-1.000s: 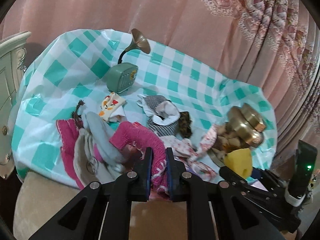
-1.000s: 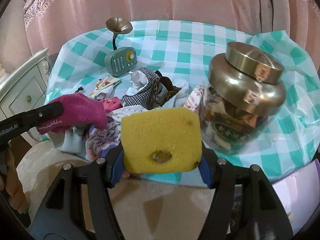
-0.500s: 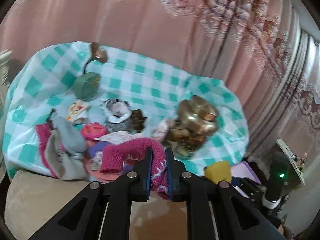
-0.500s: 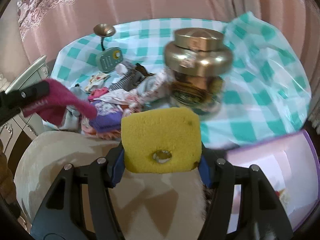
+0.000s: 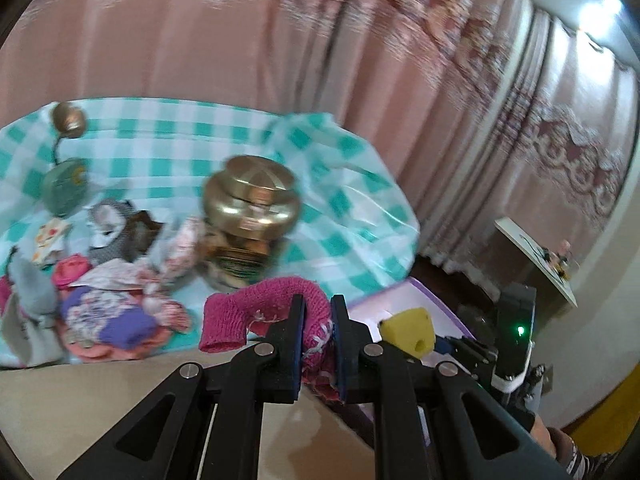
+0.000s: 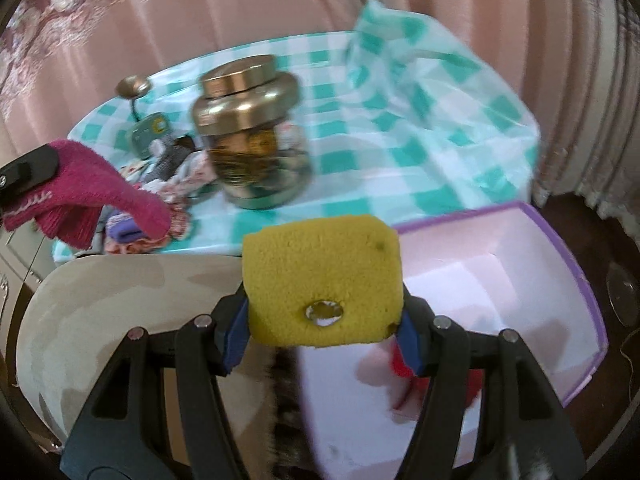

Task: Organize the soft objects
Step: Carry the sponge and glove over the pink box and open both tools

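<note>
One magenta sock (image 5: pixel 264 312) clamped in left fingers (image 5: pixel 294 344); one yellow sponge (image 6: pixel 322 284) between right fingers (image 6: pixel 236 332)

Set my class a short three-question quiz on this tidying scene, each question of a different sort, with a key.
1. True or false: the left tool is clamped on a pink sock.
2. What does the right tool hold?
A. sponge
B. jar
C. cloth
3. Fill in: the box beside the table has a ____ rim.

Key: 1 true; 2 A, the yellow sponge; 3 purple.
</note>
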Available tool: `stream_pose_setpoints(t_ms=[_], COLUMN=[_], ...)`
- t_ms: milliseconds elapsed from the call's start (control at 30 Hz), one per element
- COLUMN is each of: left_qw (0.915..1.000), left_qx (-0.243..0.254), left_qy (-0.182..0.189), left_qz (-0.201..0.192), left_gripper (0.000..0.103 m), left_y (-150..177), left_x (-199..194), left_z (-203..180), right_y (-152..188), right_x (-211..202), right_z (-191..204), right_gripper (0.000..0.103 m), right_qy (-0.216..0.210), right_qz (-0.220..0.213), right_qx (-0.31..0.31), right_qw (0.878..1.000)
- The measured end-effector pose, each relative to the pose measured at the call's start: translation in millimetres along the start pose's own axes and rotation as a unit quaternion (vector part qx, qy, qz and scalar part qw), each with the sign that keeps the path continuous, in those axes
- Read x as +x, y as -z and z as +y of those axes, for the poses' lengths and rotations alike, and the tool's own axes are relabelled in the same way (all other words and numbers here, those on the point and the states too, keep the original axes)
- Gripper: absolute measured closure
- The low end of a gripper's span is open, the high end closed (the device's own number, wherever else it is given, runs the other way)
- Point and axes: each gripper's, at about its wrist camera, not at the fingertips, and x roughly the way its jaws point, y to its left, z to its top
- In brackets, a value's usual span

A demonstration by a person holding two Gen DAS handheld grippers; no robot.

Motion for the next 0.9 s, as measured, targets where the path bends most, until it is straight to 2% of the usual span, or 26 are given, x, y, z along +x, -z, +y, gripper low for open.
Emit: stream_pose_setpoints(t_ms=[167,400,433,500,567,633,800,867,900], left_qw=[0.9990,0.9948,0.9942,0.9923,0.9913,0.9915,0.9927,0.9930,0.9934], left_qx=[0.019,0.054,0.055,0.058,0.061,0.064,0.074,0.078,0.079], left_qy=[0.029,0.061,0.064,0.071,0.068,0.059,0.031,0.018,0.010], left_qz=[0.026,0.061,0.067,0.085,0.095,0.097,0.090,0.086,0.083], left_gripper=[0.090,0.088,0.085,0.072,0.044,0.035,0.028,0.020,0.019], left_y=[4,15,16,20,23,26,27,28,29], left_x=[20,47,51,62,68,70,62,58,55], left_z=[-31,-74,-77,-85,-87,-88,-79,-76,-74], right_y=[5,10,10,9,8,7,4,2,1], right_x=[-14,-26,-27,-28,-31,-33,-36,-41,-43], right_z=[-43,-82,-87,-93,-99,-102,-101,-98,-96], right_gripper=[0.038,0.036,0.035,0.033,0.021,0.016,0.013,0.009,0.008], right_qy=[0.029,0.057,0.061,0.067,0.074,0.082,0.088,0.083,0.082], right_qz=[-0.003,-0.008,-0.009,-0.009,-0.012,-0.018,-0.024,-0.037,-0.044], right_qx=[0.027,0.061,0.065,0.073,0.082,0.083,0.085,0.085,0.084], right_qw=[0.999,0.996,0.996,0.995,0.994,0.993,0.992,0.992,0.992])
